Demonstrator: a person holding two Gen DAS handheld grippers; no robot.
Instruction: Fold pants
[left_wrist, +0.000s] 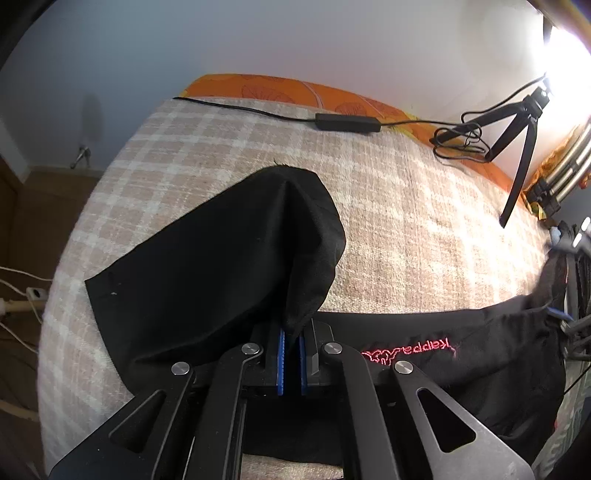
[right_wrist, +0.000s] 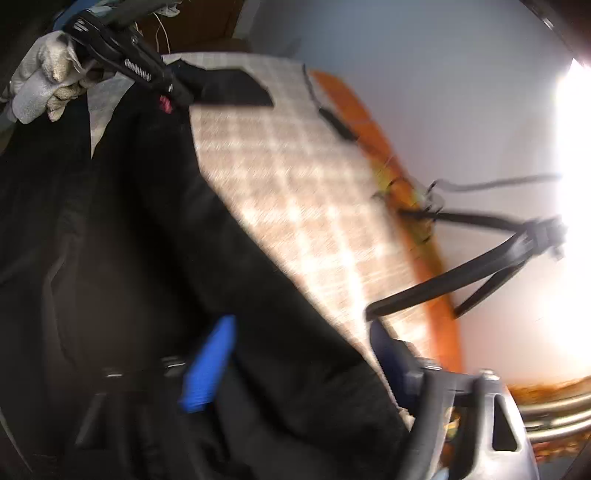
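meanwhile the left gripper (left_wrist: 291, 345) pinches a fold of the black pants (left_wrist: 221, 266) draped ahead on the checked blanket (left_wrist: 406, 221), while the right gripper (right_wrist: 295, 354), spread wide astride more cloth, risks the fabric sliding free unclamped.

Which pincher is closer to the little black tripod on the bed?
Right. The right gripper, open over the black pants, sits just short of the tripod. The left gripper, pinching the pants, is across the bed from it.

Pink embroidered "Kappa" logo (upside down) on black pants (left_wrist: 424, 354)
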